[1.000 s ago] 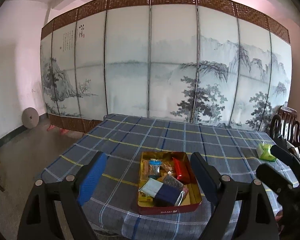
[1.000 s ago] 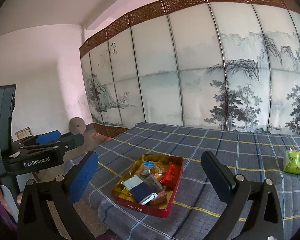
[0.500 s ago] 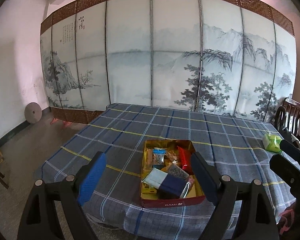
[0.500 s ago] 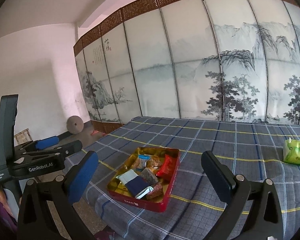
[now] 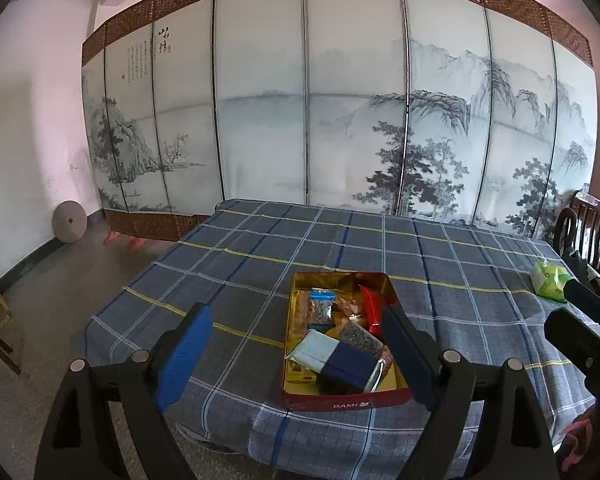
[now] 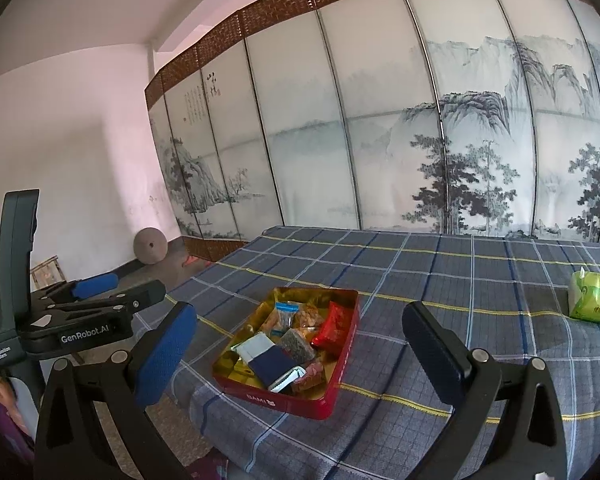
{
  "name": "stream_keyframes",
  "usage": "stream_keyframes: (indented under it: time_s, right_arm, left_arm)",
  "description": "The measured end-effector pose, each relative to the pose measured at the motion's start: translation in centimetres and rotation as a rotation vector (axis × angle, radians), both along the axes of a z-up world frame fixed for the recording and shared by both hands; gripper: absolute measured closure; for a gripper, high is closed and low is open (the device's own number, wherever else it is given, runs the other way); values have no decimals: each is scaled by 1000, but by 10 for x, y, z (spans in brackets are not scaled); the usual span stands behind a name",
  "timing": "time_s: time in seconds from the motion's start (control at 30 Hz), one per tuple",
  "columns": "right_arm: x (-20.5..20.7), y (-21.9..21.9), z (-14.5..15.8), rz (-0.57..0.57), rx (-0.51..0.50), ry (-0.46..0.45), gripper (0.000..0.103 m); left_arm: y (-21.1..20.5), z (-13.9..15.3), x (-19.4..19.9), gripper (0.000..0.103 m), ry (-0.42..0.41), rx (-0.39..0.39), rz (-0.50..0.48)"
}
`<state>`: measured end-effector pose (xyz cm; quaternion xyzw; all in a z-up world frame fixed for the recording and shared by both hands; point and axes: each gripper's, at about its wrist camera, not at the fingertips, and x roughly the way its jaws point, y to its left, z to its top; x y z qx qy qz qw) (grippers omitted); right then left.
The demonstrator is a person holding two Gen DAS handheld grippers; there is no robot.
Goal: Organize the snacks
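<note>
While both the left gripper [image 5: 296,344] and right gripper [image 6: 300,340] hang empty with jaws spread wide, the shallow red metal tin [image 5: 346,403] of mixed snack packets sits near the blue plaid tablecloth's [image 5: 260,264] near edge, green tissue pack [image 6: 594,298] far right.
</note>
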<state>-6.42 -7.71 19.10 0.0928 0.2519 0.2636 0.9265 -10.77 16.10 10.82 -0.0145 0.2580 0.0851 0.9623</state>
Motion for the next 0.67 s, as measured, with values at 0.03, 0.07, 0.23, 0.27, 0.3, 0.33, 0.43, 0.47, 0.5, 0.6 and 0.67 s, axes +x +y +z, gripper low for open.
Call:
stream_keyframes:
  time_s: [0.03, 0.07, 0.23, 0.27, 0.3, 0.33, 0.43, 0.47, 0.5, 0.6, 0.67]
  right_arm:
    - [1, 0, 0, 0, -1, 1, 0]
    - [1, 0, -1, 0, -1, 3, 0]
    - [5, -4, -6, -3, -7, 14, 0]
    - [8, -7, -9, -9, -12, 19, 0]
    - [11, -11, -12, -19, -23, 25, 0]
    - [15, -15, -16, -30, -41, 31, 0]
    - [34, -39, -41, -90, -136, 58, 0]
    - [43, -48, -52, -107, -173, 75, 0]
    - [54, -59, -66, -138, -228, 107, 0]
    - [85, -102, -111, -211, -330, 220, 0]
    - [106, -131, -139, -264, -369, 316, 0]
  left_arm:
    - [0, -1, 1, 15, 3, -1, -1]
    - [0, -1, 1, 15, 5, -1, 0]
    - [-1, -5, 6, 15, 22, 3, 3]
    - [-1, -7, 9, 15, 34, 2, 1]
    - [-1, -9, 11, 15, 43, -2, -3]
    - [-2, -11, 14, 15, 53, -5, -7]
    - [-3, -15, 19, 15, 50, -2, 2]
    - [-4, -17, 19, 15, 40, 11, 10]
    - [-6, -17, 20, 15, 35, 27, 24]
    - [-7, -18, 24, 15, 40, 37, 33]
    - [-8, -20, 28, 15, 52, 50, 46]
